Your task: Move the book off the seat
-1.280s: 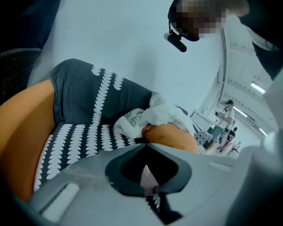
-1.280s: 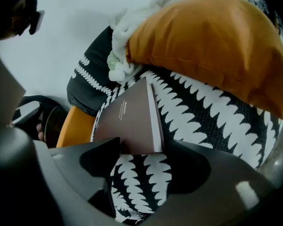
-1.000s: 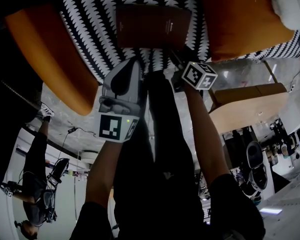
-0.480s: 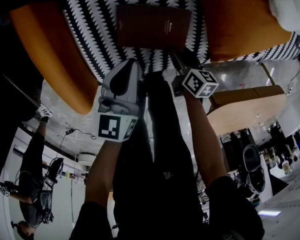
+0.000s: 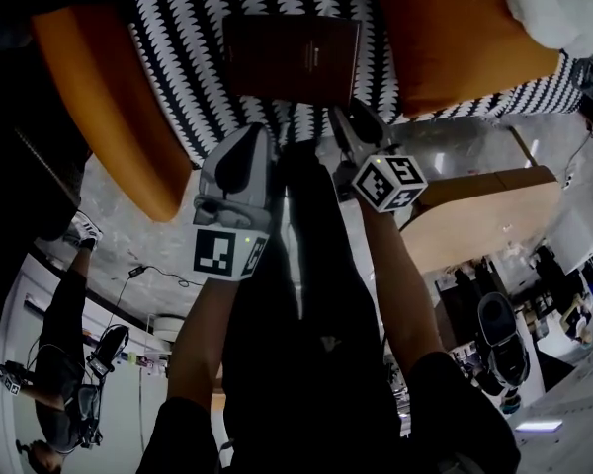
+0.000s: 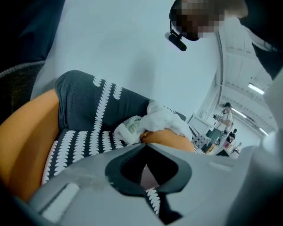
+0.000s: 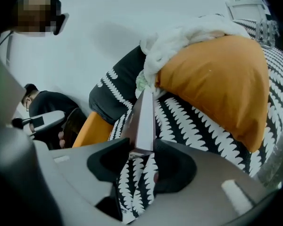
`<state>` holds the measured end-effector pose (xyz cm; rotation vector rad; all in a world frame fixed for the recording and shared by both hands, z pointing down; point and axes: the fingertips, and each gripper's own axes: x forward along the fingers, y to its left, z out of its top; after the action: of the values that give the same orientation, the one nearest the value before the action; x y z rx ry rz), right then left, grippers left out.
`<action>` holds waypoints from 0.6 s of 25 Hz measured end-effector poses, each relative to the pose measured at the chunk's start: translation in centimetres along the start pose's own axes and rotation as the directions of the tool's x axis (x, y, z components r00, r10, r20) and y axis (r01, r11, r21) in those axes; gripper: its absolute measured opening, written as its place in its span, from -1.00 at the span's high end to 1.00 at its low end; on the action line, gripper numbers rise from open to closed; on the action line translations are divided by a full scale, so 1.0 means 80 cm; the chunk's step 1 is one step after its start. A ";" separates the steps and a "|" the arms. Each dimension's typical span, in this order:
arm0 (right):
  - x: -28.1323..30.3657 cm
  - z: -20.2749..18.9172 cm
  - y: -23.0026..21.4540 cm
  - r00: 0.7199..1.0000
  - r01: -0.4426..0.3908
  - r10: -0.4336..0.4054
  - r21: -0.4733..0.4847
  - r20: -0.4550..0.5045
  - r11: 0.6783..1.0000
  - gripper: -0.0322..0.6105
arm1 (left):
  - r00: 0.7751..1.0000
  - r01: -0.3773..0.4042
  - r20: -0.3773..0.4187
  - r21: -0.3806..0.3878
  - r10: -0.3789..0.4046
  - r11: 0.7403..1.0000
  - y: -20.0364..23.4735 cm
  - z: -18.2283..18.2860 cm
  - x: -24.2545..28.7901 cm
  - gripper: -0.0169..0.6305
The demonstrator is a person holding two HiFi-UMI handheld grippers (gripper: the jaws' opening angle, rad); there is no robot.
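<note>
Closing on thin book (image 7: 144, 119): right gripper (image 7: 142, 148)

Pale wall (image 6: 132, 41), seemingly marbled floor (image 5: 114, 210).

right tool (image 5: 344, 115) closed on book (image 5: 292, 57), lifted

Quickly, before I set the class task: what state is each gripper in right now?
Left gripper: closed, empty.
Right gripper: jaws have just been closing, now gripping the book.
</note>
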<state>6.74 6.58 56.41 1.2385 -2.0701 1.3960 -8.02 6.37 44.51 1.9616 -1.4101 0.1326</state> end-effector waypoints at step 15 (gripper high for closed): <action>-0.027 -0.022 0.018 0.997 0.066 -0.070 -0.174 -0.017 0.982 0.41 | 1.000 -0.004 0.009 0.049 0.003 0.999 -0.010 -0.004 -0.032 0.93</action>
<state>6.44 9.31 54.88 1.2026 -2.0645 1.1671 -8.29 8.72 43.17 2.0021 -1.4286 0.1610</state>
